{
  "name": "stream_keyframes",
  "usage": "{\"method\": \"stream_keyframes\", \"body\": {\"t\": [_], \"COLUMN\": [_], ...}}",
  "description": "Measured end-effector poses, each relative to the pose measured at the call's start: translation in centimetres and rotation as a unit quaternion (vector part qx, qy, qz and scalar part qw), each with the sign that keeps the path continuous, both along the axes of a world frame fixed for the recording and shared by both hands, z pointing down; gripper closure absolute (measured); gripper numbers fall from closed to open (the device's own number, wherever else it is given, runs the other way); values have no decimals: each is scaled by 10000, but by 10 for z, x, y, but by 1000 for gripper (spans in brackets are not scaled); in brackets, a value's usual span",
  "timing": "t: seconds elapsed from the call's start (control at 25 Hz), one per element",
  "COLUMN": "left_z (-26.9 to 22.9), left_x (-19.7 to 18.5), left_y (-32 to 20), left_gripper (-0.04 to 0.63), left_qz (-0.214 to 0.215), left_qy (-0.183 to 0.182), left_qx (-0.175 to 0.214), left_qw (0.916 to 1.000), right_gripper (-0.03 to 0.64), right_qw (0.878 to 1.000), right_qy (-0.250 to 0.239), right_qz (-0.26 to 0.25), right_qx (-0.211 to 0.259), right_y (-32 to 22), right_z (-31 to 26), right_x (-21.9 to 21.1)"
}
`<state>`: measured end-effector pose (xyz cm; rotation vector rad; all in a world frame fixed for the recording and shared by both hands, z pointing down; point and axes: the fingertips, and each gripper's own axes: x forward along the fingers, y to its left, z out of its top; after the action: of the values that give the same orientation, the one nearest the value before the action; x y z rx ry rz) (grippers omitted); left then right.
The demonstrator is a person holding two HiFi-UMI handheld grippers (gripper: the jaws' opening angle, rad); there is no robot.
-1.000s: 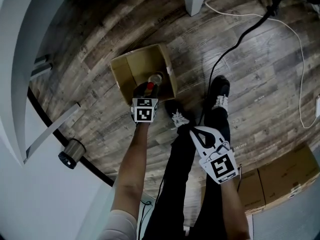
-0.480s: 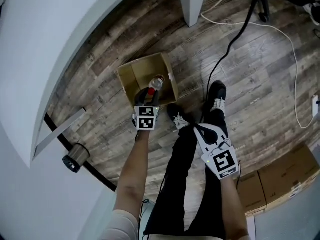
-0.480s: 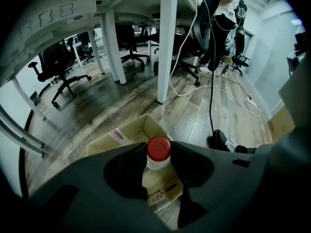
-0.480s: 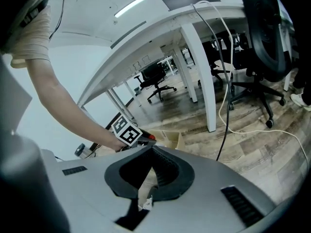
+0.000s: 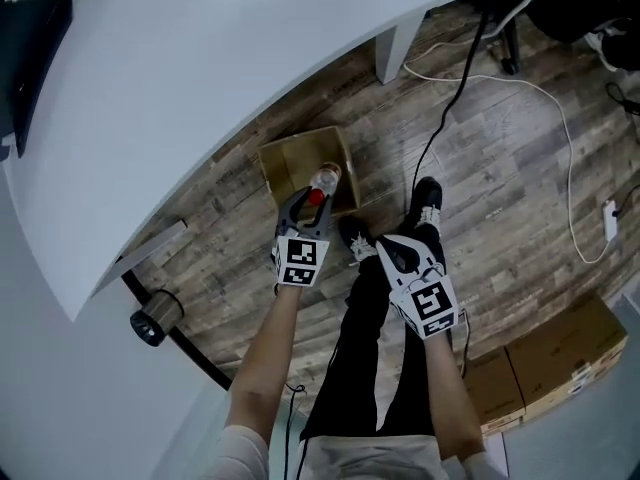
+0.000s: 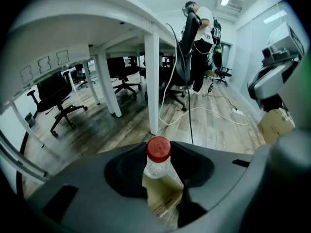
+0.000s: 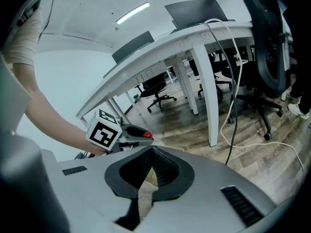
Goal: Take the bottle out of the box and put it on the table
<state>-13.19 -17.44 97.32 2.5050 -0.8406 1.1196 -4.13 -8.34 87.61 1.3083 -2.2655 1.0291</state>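
Over the open cardboard box point(image 5: 283, 168), which sits on the wood floor point(image 5: 480, 168) beside the person's shoe point(image 5: 425, 196) and partly under the curved edge of the white bench point(image 5: 200, 78), I have the bottle point(image 5: 316, 196) clamped in the left gripper point(image 5: 306, 208). Its jaws are clenched on the bottle high up, at the shoulder, so the neck sits in the dark hollow between the pads and the cap point(image 6: 158, 149) stands proud of them. I judge that a sound hold for a lift, since the hollow cradles the round body and the wider shoulder should not slide down through it. In the left gripper view the underside of the bench is above the bottle, so it hangs lower than the bench top and has to come out past the edge before it can be set down there. The right gripper point(image 5: 388, 252) has its jaws pressed together on nothing and hangs over the person's legs, near the left one but clear of it, which keeps it out of the bottle's path. The bottle is clear, with a red screw cap, an empty-looking neck and a pale yellowish tint lower down; whether that is liquid, a label or the box showing through I cannot tell.
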Motion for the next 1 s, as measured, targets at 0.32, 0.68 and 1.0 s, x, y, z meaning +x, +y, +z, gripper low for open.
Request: {"method": "stream_keyframes", "body": {"t": [0.32,0.68,1.0], "left_z": [-150,-297,-400], "left_x": [28,32,13], "left_y": [-20,-28,-37], "left_gripper": [434,436,436], "left_qz": [143,255,199], "left_qy": [778,1348,1462], "left_qx": [704,1326,1802], "left_qw": [9944,9816,9725], "right_gripper": [578,578,578], "right_qw": [9999,9990,9963], "right_qy": [-104,-212,-265], "right_qz": [50,152,330], "right_qx": [11,355,752], "right_y": [-23,-58,-82], "right_z": [-59,-162,-256], "right_x": [-3,-12,-20]}}
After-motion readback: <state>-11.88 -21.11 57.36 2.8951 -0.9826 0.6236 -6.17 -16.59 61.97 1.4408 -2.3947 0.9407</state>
